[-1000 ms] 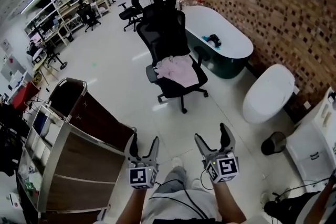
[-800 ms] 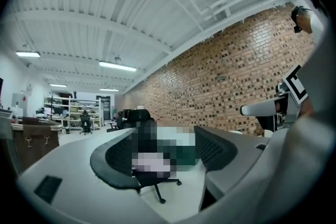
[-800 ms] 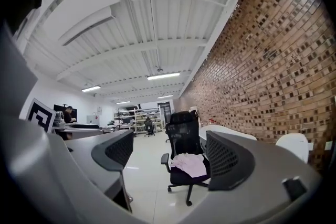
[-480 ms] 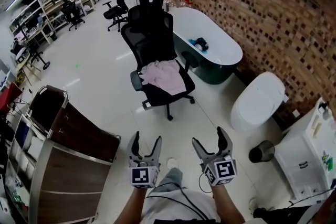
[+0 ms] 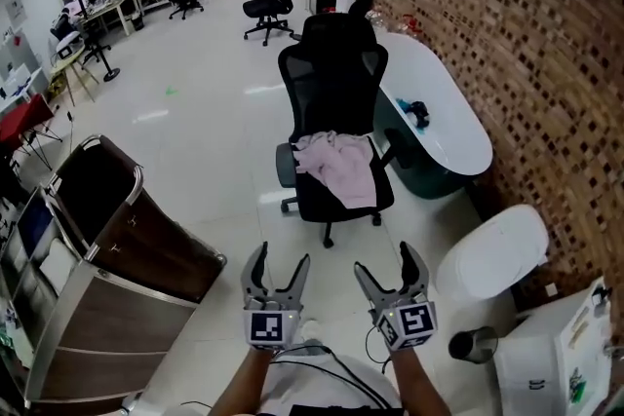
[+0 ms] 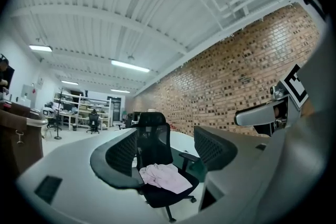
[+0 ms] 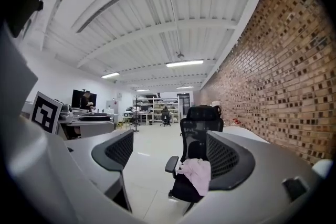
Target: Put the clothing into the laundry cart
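Floor (image 5: pixel 214 132): big, white and shiny, with open room between us and the chair, so we think we can walk straight up to it
Brick wall (image 5: pixel 507 34): runs down the right side; the bathtub and the toilet sit against it
Laundry cart (image 5: pixel 161 244): stands at our left, near us and well apart from the chair; its dark bag is open at the top, so clothes can be dropped in from above
Bathtub (image 5: pixel 444 127): white, just behind the chair on the right; a small dark thing (image 5: pixel 417 112) lies on it and we cannot tell what it is
Chair (image 5: pixel 336 93): a black office chair on wheels that faces us; it holds the clothing up off the floor
Toilet (image 5: pixel 492 253): white, lid down, at our right, no part of the job
Clothing (image 5: pixel 341 169): one pink crumpled piece on the chair seat, with one end hanging over the front edge; it is not in the cart yet, so we think the job has only begun
Left gripper (image 5: pixel 280 256): held level in front of us and aimed at the chair; its fingers (image 6: pixel 118 157) are spread apart with nothing in them, and the clothing shows far off through the gap
Right gripper (image 5: pixel 385 260): beside the left one and also aimed at the chair; its fingers (image 7: pixel 113 152) are spread apart and hold nothing, ready, we think, to pinch the cloth
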The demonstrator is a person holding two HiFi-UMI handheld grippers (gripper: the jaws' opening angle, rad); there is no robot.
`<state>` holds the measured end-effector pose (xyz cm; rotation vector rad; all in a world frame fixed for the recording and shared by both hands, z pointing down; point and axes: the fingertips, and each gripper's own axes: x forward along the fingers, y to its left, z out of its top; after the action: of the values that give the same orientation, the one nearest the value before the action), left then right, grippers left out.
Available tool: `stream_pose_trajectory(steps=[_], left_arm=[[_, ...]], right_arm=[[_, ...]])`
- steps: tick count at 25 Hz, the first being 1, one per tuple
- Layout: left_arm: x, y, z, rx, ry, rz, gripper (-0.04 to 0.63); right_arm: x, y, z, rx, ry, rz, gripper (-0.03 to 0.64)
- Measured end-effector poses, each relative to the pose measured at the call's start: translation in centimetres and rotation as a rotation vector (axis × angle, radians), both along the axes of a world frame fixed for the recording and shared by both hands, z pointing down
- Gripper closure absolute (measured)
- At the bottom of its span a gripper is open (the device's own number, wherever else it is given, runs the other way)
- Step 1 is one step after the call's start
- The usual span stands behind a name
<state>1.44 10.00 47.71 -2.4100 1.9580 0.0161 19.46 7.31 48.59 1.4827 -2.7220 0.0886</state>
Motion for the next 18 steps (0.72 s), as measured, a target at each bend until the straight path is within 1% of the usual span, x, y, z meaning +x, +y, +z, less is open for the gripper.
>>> stream_pose_trajectory(steps=[2,4,6,8,11,14,18], left_arm=[[-1.0,-2.2,0.2,-0.004,0.015,-0.003,0.268],[-1.6,-4.2,0.1,0.007,0.025,-0.002,0.268],[-2.4,-6.2,0.1,0.014,0.029,-0.013,0.268],[-3.0,-7.8,0.4,-0.001,0.044,-0.024,0.268],[-2.8,-10.3,1.3,-0.024,0.032,-0.019,0.267],[-2.2,-13.6,1.8,-0.027,0.027,-0.017,0.267],[-1.0,-19.8,2.0,-0.031,0.016,-0.045,0.267]], right_arm=[[-0.9,-2.3,-0.1,0.008,0.011,-0.006,0.172],[-1.0,-4.4,0.2,0.006,0.012,0.008,0.172],[-1.1,-6.2,0.6,-0.011,0.015,0.014,0.172],[-1.2,-7.7,1.0,-0.025,0.019,0.015,0.172],[-1.2,-10.6,1.6,-0.027,0.014,0.015,0.172],[-1.1,-14.6,2.4,-0.028,0.009,0.01,0.172],[-0.5,-22.0,2.7,-0.019,-0.008,-0.024,0.172]])
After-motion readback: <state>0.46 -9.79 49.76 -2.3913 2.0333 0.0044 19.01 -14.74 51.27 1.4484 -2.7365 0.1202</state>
